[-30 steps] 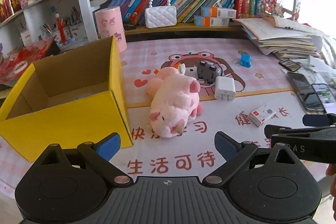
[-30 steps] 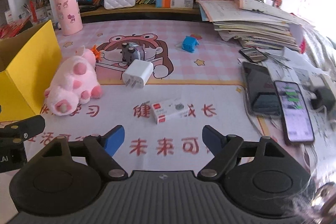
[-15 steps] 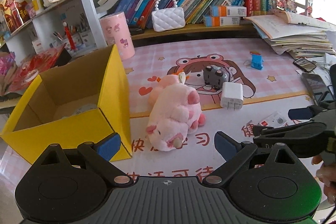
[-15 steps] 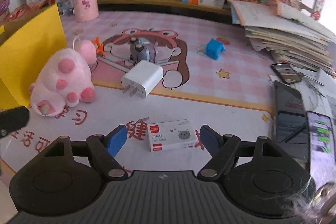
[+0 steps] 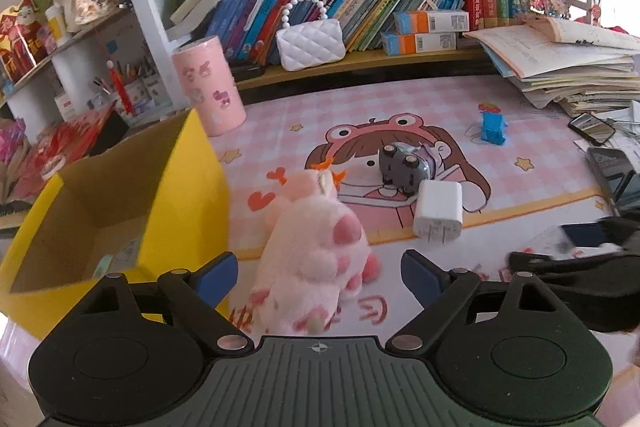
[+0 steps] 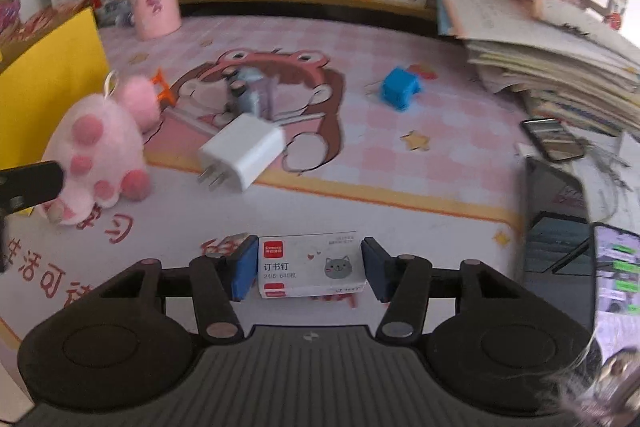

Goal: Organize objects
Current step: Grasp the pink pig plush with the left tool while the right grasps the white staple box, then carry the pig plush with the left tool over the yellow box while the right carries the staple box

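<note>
The right gripper (image 6: pixel 310 269) has its jaws spread about the width of the small white cardboard staple box with a red corner and a grey cat face (image 6: pixel 311 270); the box lies on the mat squarely between the blue pads, the left pad at or just off its end, the right pad just beside the other end, so it brackets the box without yet holding it; the step in hand looks like the grasp of this box, and the next move calls for closing evenly on its short ends, then lifting it toward the open yellow cardboard box (image 5: pixel 120 203); the left gripper (image 5: pixel 318 273) is wide open and holds nothing, with the pink plush toy with darker pink paws (image 5: pixel 316 259) lying between and just ahead of its jaws, the yellow box to their left.
</note>
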`<state>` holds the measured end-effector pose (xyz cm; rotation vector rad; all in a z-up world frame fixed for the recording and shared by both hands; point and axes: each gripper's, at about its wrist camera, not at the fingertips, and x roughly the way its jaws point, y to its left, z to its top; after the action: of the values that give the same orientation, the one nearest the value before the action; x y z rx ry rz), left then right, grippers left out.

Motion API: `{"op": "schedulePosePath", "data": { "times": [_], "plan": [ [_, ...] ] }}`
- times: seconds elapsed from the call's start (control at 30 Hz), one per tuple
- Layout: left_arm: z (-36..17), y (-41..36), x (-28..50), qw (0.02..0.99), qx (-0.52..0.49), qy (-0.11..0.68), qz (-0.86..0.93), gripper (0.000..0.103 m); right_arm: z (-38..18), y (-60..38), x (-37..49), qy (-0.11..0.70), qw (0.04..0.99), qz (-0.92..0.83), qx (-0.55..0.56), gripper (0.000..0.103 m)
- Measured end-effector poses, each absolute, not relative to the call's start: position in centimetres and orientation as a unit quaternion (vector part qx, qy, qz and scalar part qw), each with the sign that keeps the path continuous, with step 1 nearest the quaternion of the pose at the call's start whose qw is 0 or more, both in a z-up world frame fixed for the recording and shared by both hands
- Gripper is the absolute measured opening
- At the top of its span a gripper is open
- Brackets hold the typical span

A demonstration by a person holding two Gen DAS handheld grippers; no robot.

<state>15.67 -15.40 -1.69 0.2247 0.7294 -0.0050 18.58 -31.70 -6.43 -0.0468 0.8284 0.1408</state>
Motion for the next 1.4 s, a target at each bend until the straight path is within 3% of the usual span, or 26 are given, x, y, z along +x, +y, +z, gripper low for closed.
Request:
{"op": "schedulePosePath", "data": {
  "times": [0.37, 0.43, 0.5, 0.57, 0.83, 1.4],
  "plan": [
    [-5.6, -14.8, 21.1, 0.909, 0.093, 0.406, 0.024, 0.090, -3.1, -32.8, 15.5, 0.365, 0.926, 0.096, -0.014, 0.052],
    [-6.2, -14.5, 21.6, 0.904, 0.076, 0.420, 0.016, 0.082, -2.6, -32.6, 15.0, 0.362, 0.927, 0.097, -0.015, 0.052],
    [-5.9, -14.2, 21.3, 0.909, 0.071, 0.411, 0.010, 0.067, -2.3, -32.3, 14.6, 0.359, 0.928, 0.097, -0.015, 0.052],
    [-5.3, -14.0, 20.4, 0.912, 0.067, 0.406, -0.006, 0.063, -1.9, -31.8, 14.1, 0.356, 0.930, 0.093, -0.019, 0.052],
    [-1.4, -11.2, 13.7, 0.926, 0.005, 0.372, -0.061, 0.063, -1.4, -29.3, 13.0, 0.352, 0.931, 0.091, -0.029, 0.052],
    [0.1, 2.3, 5.7, 0.929, -0.056, 0.365, -0.029, 0.063, 0.2, -15.2, 8.9, 0.365, 0.919, 0.142, -0.044, 0.053]
  ]
}}
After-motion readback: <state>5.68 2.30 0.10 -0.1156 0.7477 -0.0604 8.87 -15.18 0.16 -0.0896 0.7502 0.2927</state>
